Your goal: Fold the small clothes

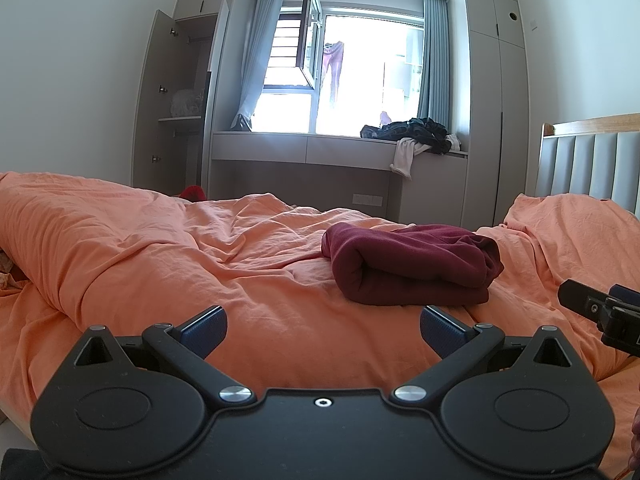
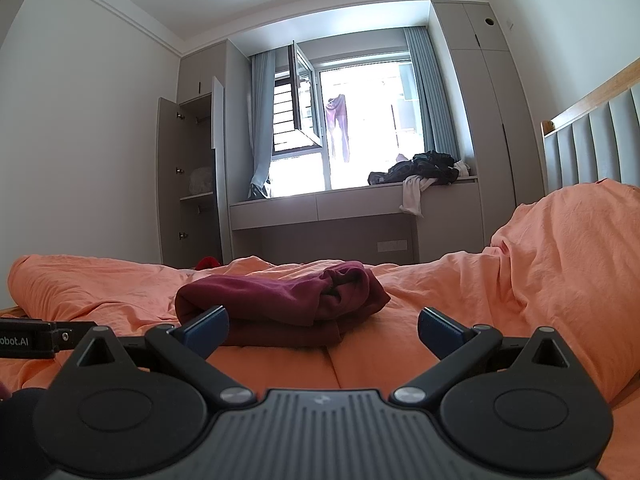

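A dark red garment (image 1: pixel 412 264) lies folded into a thick bundle on the orange duvet (image 1: pixel 200 264). In the left wrist view my left gripper (image 1: pixel 323 330) is open, low over the duvet, with the bundle just ahead and to the right. Nothing is between its blue pads (image 1: pixel 204 330). In the right wrist view the same red garment (image 2: pixel 280 300) sits straight ahead, its near left edge behind my left pad (image 2: pixel 208 328). My right gripper (image 2: pixel 323 330) is open and empty. Each gripper shows at the edge of the other's view: the right one (image 1: pixel 600 312), the left one (image 2: pixel 32 338).
A padded headboard (image 1: pixel 592 164) stands at the right. Bunched duvet rises at the left (image 1: pixel 60 232) and right (image 2: pixel 560 260). Beyond the bed are a window bench (image 1: pixel 340 148) with a pile of dark clothes (image 1: pixel 412 132) and an open wardrobe (image 1: pixel 180 100).
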